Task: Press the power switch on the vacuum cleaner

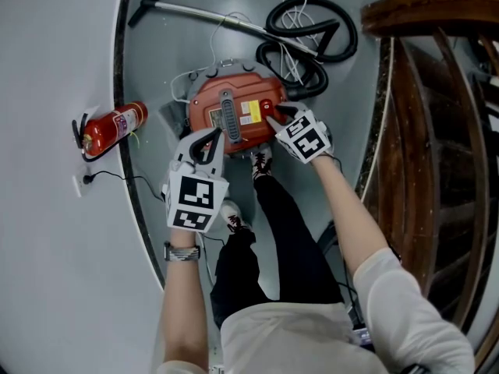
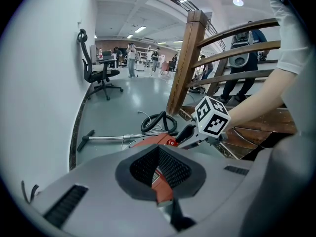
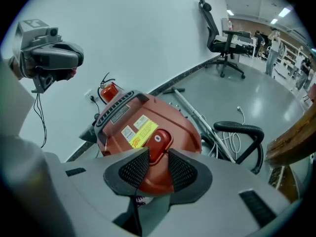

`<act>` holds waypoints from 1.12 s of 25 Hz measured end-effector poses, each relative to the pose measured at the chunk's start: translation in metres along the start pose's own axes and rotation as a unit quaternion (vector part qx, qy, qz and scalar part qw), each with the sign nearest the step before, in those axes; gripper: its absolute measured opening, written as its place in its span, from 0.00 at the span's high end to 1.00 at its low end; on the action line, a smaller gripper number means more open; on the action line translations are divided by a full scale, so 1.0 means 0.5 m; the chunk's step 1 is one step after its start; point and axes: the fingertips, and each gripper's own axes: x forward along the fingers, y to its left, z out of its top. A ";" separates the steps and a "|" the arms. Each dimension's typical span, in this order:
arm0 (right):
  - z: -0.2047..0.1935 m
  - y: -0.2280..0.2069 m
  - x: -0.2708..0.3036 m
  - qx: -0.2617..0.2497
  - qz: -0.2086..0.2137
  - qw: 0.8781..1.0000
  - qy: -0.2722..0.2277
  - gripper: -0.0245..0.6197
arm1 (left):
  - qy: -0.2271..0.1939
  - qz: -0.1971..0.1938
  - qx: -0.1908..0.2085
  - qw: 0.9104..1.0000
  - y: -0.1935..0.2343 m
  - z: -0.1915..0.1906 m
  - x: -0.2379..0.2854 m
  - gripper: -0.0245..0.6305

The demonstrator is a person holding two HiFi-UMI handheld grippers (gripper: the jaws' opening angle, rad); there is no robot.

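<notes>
The red vacuum cleaner stands on the grey floor by the wall. Its red power switch is on the lid, beside a yellow label. My right gripper points at the switch from the right. In the right gripper view the switch shows through the narrow gap of the right gripper; whether they touch is unclear. My left gripper hovers at the near edge of the lid by the grey handle, its pads meeting at the tips. The left gripper view shows the left gripper, with the vacuum beyond it.
A fire extinguisher lies against the wall at the left. Behind the vacuum are its black hose and metal wand. A wooden stair railing runs along the right. The person's legs and shoes are just below the vacuum.
</notes>
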 end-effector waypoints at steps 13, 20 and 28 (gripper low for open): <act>-0.003 0.002 0.002 0.021 -0.012 1.000 -0.007 0.77 | 0.001 -0.002 -0.001 1.000 -0.008 0.001 0.004 0.96; -0.003 0.003 0.006 0.034 -0.015 0.999 0.009 0.77 | -0.001 -0.003 0.004 1.000 -0.020 0.013 -0.004 0.96; -0.009 0.004 0.013 0.032 -0.017 0.998 0.050 0.77 | -0.008 0.000 0.009 1.000 -0.035 0.043 -0.039 0.96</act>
